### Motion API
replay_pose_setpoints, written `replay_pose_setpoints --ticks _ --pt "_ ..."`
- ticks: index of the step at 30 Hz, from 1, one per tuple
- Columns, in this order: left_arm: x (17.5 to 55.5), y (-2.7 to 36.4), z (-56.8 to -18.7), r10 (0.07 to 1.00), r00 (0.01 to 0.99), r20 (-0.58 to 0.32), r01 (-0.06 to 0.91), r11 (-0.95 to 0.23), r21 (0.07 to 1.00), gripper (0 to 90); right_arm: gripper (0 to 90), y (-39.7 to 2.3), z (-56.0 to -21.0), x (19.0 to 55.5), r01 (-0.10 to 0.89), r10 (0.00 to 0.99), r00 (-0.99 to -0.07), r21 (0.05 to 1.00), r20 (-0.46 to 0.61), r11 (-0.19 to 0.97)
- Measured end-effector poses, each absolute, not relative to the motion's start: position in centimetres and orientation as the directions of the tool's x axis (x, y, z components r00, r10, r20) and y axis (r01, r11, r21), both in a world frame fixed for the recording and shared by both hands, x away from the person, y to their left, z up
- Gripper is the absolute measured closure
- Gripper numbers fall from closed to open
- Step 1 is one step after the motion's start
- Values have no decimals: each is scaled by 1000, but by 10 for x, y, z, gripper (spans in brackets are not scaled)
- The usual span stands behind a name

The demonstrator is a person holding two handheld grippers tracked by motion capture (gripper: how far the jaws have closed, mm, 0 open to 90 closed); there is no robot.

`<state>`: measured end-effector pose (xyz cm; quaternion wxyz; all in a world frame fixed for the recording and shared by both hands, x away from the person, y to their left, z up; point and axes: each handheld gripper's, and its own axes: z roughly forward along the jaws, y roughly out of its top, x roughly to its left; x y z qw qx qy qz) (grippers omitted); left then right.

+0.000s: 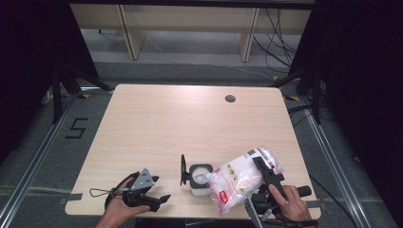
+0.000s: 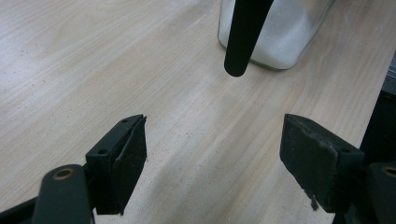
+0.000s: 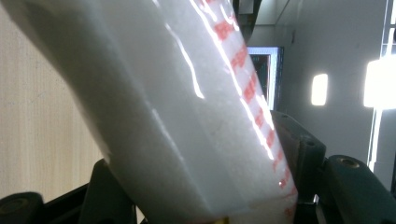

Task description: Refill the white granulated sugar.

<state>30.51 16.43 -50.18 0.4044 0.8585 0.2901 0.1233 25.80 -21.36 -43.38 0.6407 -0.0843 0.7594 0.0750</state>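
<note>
High view shows the right tongs (image 1: 264,172) squeezing a soft bag of white grains (image 1: 240,178), tipped over the open jar (image 1: 200,177) on the tabletop (image 1: 190,123). It looks floppy and slippery, so hold its middle. Left tongs (image 1: 161,199) are open and empty

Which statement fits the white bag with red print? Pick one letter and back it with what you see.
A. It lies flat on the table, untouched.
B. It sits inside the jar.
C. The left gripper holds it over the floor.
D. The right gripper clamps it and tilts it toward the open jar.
D: the right gripper is clamped on the bag, which leans with its lower end at the mouth of the open jar, while the left gripper stands open with nothing between its jaws.
</note>
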Motion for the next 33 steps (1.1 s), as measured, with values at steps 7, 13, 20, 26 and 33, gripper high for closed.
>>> replay_pose_setpoints --ticks 7,13,20,26,33 --pt "305 164 -502 600 799 -31 402 -495 770 225 434 -214 -432 260 -233 -74 -153 -37 -985 972" --pt "305 165 -502 596 802 -23 398 -506 765 225 434 -215 -433 259 -217 -48 -161 -13 -986 976" --pt "304 164 -502 600 799 -32 402 -494 771 225 434 -212 -435 257 -224 -40 -171 -1 -985 975" --pt "304 163 -502 600 799 -34 402 -493 772 225 434 -214 -435 259 -211 -59 -162 -24 -985 977" --pt "304 164 -502 600 799 -31 402 -496 770 225 435 -207 -433 258 -236 -109 -160 -69 -981 969"
